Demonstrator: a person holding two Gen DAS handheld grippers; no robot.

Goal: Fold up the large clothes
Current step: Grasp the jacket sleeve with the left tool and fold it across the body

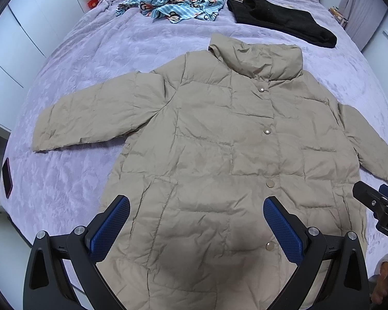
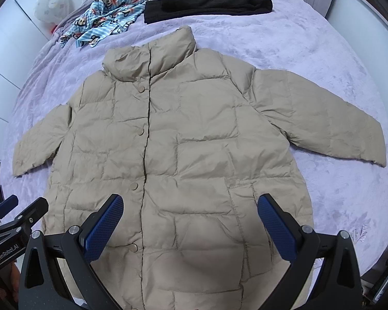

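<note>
Beige quilted puffer jacket (image 1: 219, 142) lay flat, front up, snaps closed, sleeves spread on the lavender plush bed (image 1: 103, 51).
I held left gripper (image 1: 196, 222) and right gripper (image 2: 190, 219) wide open, empty, above its hem.

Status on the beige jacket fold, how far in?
Done: the beige quilted puffer jacket lies spread flat, front up and snapped shut, on the lavender bedspread, both sleeves out to the sides. In hand: nothing; the left gripper and right gripper are open above the hem. Left: every fold; no sleeve or side is turned in yet.
</note>
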